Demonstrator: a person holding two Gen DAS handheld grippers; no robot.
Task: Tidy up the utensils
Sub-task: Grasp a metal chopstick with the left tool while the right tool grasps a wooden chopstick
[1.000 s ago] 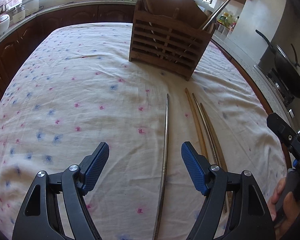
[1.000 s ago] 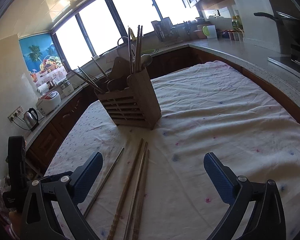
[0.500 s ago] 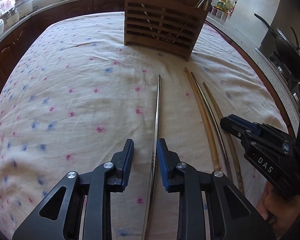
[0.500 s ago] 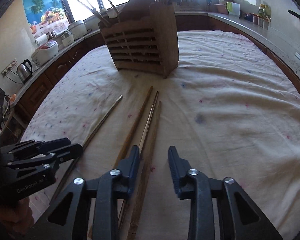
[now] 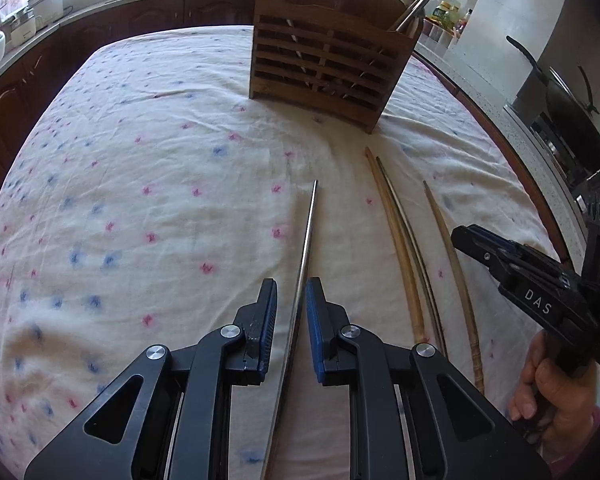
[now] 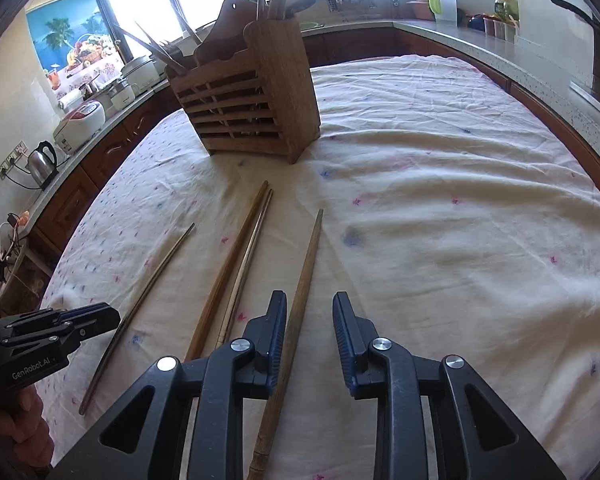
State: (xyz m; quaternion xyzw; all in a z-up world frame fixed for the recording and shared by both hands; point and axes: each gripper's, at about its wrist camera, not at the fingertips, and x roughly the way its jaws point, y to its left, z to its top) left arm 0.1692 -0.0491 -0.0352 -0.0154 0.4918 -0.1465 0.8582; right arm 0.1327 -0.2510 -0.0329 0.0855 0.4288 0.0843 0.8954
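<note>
A slatted wooden utensil holder stands at the far middle of the table and shows in the right wrist view too, with several utensils in it. A metal chopstick lies between the jaws of my left gripper, which are narrowed around it with small gaps on both sides. In the right wrist view this chopstick lies at the left. A wooden chopstick lies between the jaws of my right gripper, close to the left jaw; the jaws are partly open. Two more chopsticks lie side by side between them.
The table carries a white cloth with small pink and blue flowers. Kitchen counters with a rice cooker and a kettle run along the left. A dark wok sits on the stove at the right.
Both grippers came down over the chopsticks and narrowed from wide open. The wooden chopstick under my right gripper has shifted away from the other two.
</note>
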